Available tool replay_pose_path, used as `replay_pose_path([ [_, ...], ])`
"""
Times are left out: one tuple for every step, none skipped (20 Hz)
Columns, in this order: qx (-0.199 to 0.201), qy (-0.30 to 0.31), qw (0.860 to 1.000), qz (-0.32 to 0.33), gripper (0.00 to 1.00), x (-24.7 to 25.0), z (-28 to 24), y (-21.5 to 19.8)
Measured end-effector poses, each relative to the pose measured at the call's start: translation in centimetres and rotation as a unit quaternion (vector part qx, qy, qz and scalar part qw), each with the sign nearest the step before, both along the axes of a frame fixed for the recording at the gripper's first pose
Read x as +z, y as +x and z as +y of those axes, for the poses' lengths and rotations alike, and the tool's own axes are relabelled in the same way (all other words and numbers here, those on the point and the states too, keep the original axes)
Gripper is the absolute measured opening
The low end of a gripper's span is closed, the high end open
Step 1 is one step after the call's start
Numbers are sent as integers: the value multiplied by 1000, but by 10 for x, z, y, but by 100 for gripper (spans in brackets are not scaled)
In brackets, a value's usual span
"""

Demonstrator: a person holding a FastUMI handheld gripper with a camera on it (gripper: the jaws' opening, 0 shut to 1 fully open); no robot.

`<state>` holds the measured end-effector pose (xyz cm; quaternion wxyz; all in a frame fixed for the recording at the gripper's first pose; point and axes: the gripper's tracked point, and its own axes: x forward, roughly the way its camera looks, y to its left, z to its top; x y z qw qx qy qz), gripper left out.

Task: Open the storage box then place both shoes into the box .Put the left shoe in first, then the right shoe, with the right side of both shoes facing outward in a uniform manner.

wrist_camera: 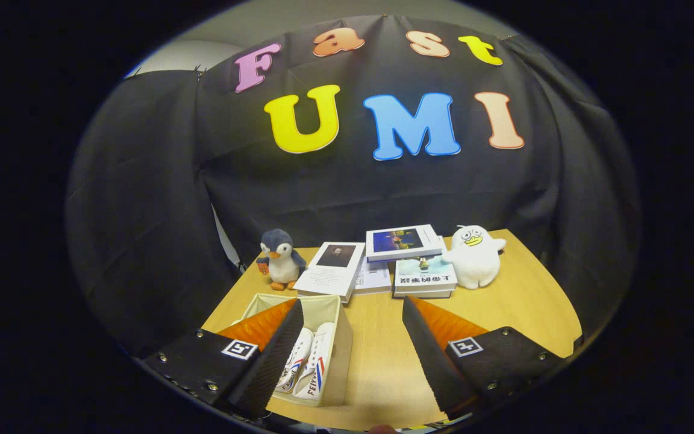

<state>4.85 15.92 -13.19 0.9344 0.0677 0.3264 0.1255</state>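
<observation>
While fingers (pixel 352 355) gape, shoes (pixel 307 367) lie boxed beside left one.

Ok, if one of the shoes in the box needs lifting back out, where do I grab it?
Probably from above. Both shoes lie side by side in the open box, whose walls block any sideways approach. Grip the nearer shoe across its upper, one finger in the gap between the pair. The gripper is open, holding nothing.

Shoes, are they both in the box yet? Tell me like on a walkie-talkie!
Gripper open, holding nothing. Both shoes in the open storage box. Books and plush toys beyond, not blocking.
</observation>
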Motion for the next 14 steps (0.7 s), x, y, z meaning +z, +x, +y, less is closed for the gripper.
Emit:
replay_pose_path([
  [-5, 0, 1000, -9, 99, 8, -12, 3],
  [-8, 1, 1000, -20, 99, 19, -23, 1],
  [-10, 1, 999, -33, 99, 28, -35, -1],
  [-16, 0, 999, -46, 99, 36, -48, -1],
  [-21, -3, 998, -60, 99, 44, -61, -1],
  [-28, -6, 997, -74, 99, 50, -74, -1],
  [-33, -9, 996, -85, 99, 55, -85, -1],
  [-40, -14, 995, -95, 99, 59, -95, -2],
  [-45, -17, 993, -104, 99, 62, -105, -4],
  [-48, -23, 992, -112, 99, 65, -114, -5],
  [-52, -27, 991, -124, 99, 70, -122, -6],
  [-55, -32, 988, -137, 99, 74, -128, -8],
  [-58, -35, 987, -147, 99, 76, -134, -9],
  [-62, -37, 985, -156, 99, 78, -138, -9],
])
